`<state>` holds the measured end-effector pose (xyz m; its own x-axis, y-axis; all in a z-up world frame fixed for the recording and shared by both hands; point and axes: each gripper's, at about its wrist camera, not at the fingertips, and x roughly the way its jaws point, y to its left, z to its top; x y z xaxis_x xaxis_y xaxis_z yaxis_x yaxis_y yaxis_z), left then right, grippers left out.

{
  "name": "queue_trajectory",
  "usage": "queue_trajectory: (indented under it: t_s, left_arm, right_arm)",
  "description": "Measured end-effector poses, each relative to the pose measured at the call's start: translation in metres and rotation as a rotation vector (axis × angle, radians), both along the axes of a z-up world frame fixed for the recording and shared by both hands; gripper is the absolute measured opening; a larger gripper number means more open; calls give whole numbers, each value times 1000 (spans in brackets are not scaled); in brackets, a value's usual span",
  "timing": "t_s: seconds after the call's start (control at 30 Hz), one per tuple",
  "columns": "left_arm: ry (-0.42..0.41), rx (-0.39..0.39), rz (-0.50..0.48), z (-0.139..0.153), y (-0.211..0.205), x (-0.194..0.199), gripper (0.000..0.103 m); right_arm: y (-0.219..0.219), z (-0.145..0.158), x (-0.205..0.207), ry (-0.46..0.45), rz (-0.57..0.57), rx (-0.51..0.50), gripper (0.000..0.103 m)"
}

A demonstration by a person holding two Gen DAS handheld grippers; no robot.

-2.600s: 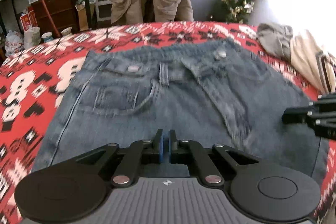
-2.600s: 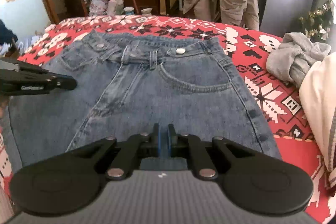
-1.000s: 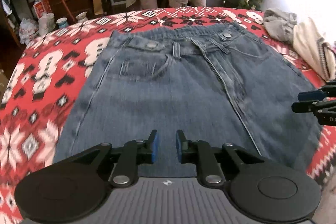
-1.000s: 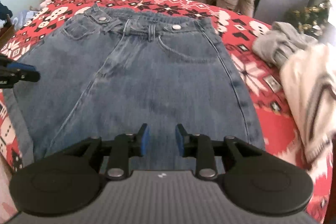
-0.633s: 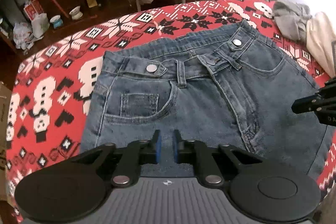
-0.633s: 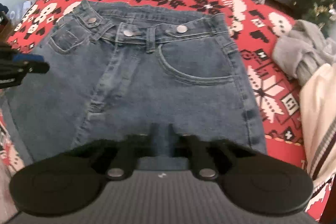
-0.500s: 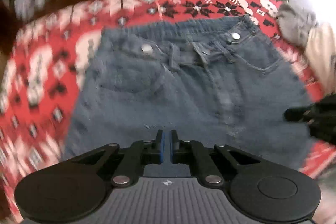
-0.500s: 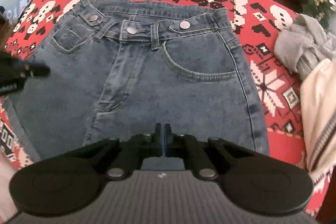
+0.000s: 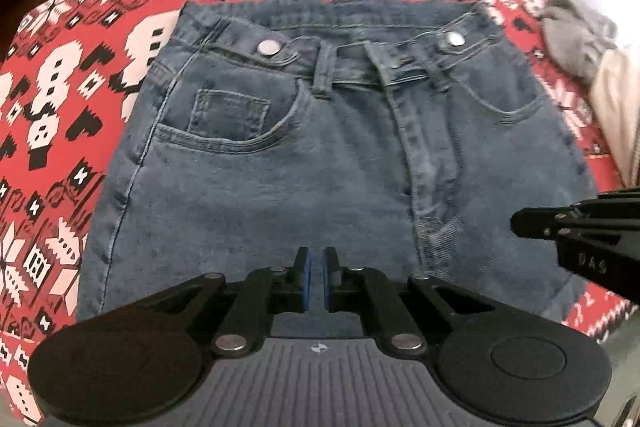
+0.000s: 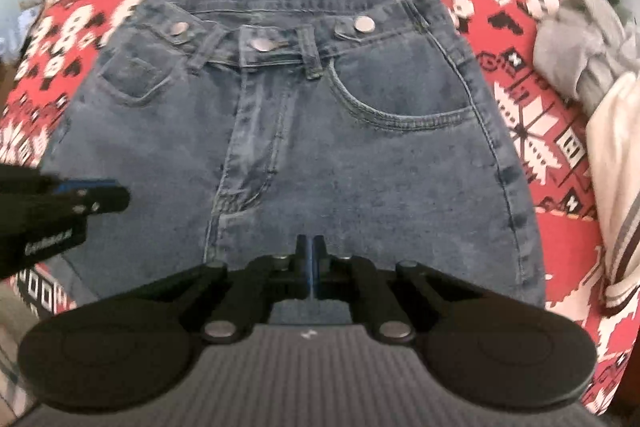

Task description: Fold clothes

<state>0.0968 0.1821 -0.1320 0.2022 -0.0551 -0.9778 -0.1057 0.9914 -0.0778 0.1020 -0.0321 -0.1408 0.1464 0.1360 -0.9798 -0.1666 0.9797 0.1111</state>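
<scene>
**Two grippers closed low over folded blue jeans**

Left wrist view: blue jeans (image 9: 320, 155) are seen lying flat on a red patterned blanket (image 9: 60, 99), waistband at the far side. The left gripper (image 9: 315, 279) is held over the near edge of the jeans, its blue-padded fingers drawn to a narrow slit; denim shows behind the slit, but whether any is pinched cannot be told. The right gripper (image 9: 520, 223) is seen over the right part of the jeans, fingers together. A grey garment (image 9: 576, 31) and a cream garment (image 9: 620, 95) are bunched on the blanket just right of the jeans.

Right wrist view: the same jeans (image 10: 320, 131) fill the middle, somewhat blurred. The right gripper (image 10: 310, 263) is held over their near edge with fingers pressed together; a grip on cloth cannot be confirmed. The left gripper (image 10: 116, 195) is seen over the left part of the jeans.
</scene>
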Motion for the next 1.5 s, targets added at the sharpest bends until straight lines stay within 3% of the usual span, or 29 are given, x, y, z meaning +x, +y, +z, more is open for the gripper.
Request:
queue_trajectory:
  t_s: [0.4,0.67,1.0,1.13,1.23,1.37,1.5]
  left_arm:
    - [39,-41,37,-20,24,19,5]
    - [86,-14,70,-17,54,6,5]
    - [86,-32,76,-18,104,-29,10]
    - [90,-51,58,-16,118,-38,10]
    - [85,-69,58,-16,131,-41,10]
    - [83,-92,40,-18,148,-50,10]
    - [68,-118,8,-19,162,-57,10]
  right_arm:
    - [-11,-27,32,89,-36,-66,3]
    - [-18,-19,35,147,-43,-55,7]
    - [26,-9,29,128,-22,35,8]
    - [38,-13,17,149,-23,-17,8]
    - [45,4,13,106,-54,21,8]
    - [85,22,20,51,1,64,8]
    - [124,12,38,44,7,83,8]
